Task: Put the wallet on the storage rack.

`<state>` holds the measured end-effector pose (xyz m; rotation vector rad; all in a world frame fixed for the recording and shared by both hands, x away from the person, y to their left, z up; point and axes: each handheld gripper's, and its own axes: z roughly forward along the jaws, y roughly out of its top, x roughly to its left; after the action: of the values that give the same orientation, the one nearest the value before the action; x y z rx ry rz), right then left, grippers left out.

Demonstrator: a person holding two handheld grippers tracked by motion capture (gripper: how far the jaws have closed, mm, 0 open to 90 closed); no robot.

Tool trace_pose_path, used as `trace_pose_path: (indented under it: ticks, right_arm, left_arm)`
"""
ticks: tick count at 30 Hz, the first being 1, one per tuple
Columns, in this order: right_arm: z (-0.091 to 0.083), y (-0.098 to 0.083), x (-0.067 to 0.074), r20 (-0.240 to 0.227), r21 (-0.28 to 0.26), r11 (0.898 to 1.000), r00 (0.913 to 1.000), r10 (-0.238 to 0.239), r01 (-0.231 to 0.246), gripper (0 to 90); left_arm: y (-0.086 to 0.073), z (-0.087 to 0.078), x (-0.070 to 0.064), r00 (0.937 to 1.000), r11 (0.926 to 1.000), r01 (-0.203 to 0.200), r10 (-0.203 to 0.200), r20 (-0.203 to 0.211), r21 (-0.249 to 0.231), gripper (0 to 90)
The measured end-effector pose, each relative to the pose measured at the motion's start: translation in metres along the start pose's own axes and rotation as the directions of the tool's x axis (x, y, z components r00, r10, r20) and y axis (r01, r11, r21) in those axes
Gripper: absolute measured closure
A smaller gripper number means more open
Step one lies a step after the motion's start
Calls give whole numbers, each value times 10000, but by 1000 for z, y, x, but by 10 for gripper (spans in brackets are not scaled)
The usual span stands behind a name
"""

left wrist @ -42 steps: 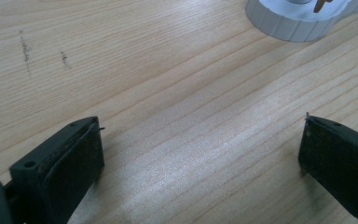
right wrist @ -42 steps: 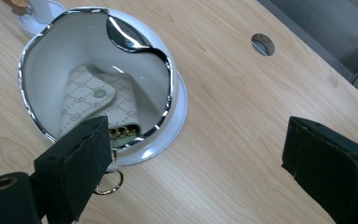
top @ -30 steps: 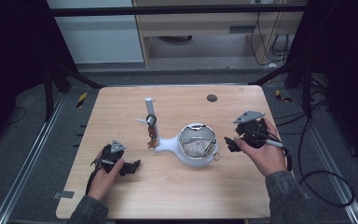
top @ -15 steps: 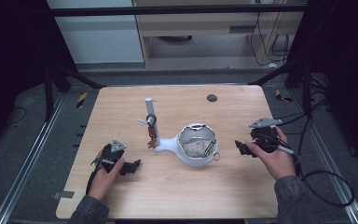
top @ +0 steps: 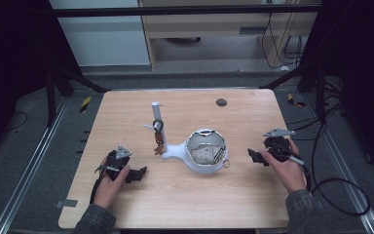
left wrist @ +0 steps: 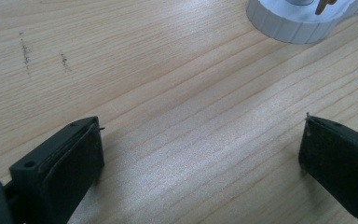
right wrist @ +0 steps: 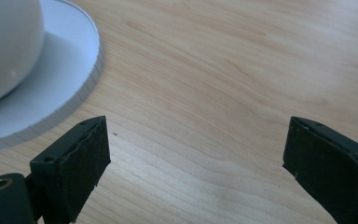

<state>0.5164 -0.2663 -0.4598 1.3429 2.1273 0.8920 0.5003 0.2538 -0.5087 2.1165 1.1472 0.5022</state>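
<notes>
Nearest, the left claw [top: 139, 173] rests open on the desk [top: 185, 204] at seven o'clock; the right claw [top: 253, 156], empty, jaws just narrowed a little, sits at three o'clock. At centre, the white bowl-shaped key stand [top: 204, 151] looks rigid, smooth, slippery; grip its rim or post.

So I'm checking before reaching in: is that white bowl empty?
Not empty. The white bowl holds a pale crumpled lump and something metal near its rim; what they are, I cannot tell.

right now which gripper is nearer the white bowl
Right. The right gripper sits just right of the white bowl; the left gripper lies farther off, lower left.
</notes>
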Motion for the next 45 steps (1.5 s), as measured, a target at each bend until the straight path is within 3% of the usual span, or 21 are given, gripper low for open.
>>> trace_pose_path:
  ticks: [7,16,31,45]
  right_arm:
    - [13,-16,-6,11,176,9993,9994,336,-336,74]
    - [27,-22,-5,12,402,9971,9979,651,-651,47]
    - [37,-29,-2,162,644,9955,9975,686,-695,42]
    - [41,-33,4,354,173,9960,9956,868,-875,6]
  left_arm:
    - [0,0,0,10000,10000,-5,5,-10,-1,0]
    - [0,0,0,10000,10000,-31,31,-22,3,0]
    - [0,0,0,10000,10000,-31,31,-23,3,0]
    - [0,0,0,10000,10000,-4,4,-17,5,0]
